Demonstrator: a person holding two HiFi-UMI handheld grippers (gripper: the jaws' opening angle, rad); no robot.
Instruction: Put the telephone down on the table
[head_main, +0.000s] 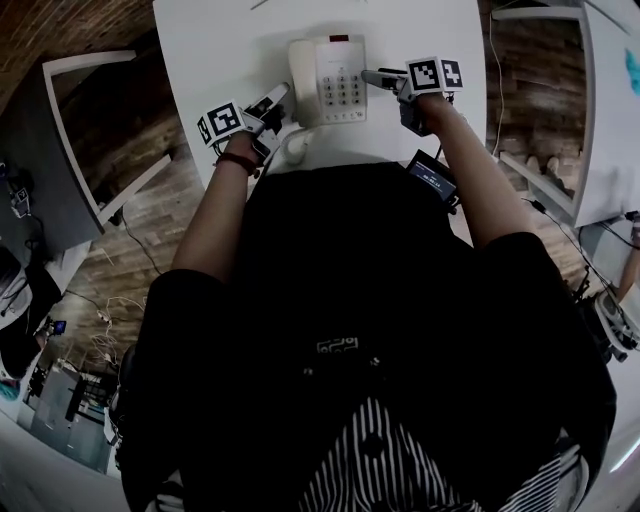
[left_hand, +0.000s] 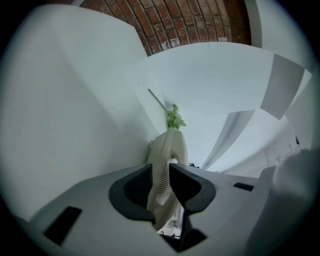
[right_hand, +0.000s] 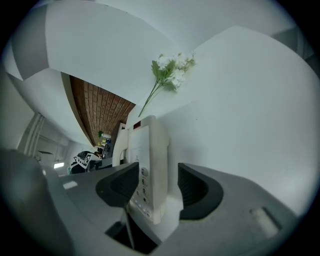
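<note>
**White table, cream telephone, a gripper at each side**

White laminate covers the table (head_main: 220, 50), which stands over a brown floor (head_main: 110, 120) that looks like brick or plank. More white furniture stands to either side of it. A sprig of white flowers (right_hand: 170, 70) lies on the tabletop beyond the telephone.

The cream telephone (head_main: 335, 75) sits on the table close to its near edge, keypad up, between the two grippers. Its handset (left_hand: 167, 145) lies along the left side of the base.

The left gripper (head_main: 272, 103) comes in from the near left. Its dark fingers (left_hand: 132, 192) stand only a little apart, with the perforated end of the handset filling the gap. Both pads seem to press on it, though the contact on the left pad sits in shadow and is hard to confirm.

The right gripper (head_main: 378, 78) reaches the telephone's right edge. Its fingers (right_hand: 200, 192) stand wide, one on each side of the base's keypad edge. The finger on the keypad side lies close against the face. A clear strip of white table shows between the other finger and the telephone's underside, so this gripper straddles the base without clamping it.
</note>
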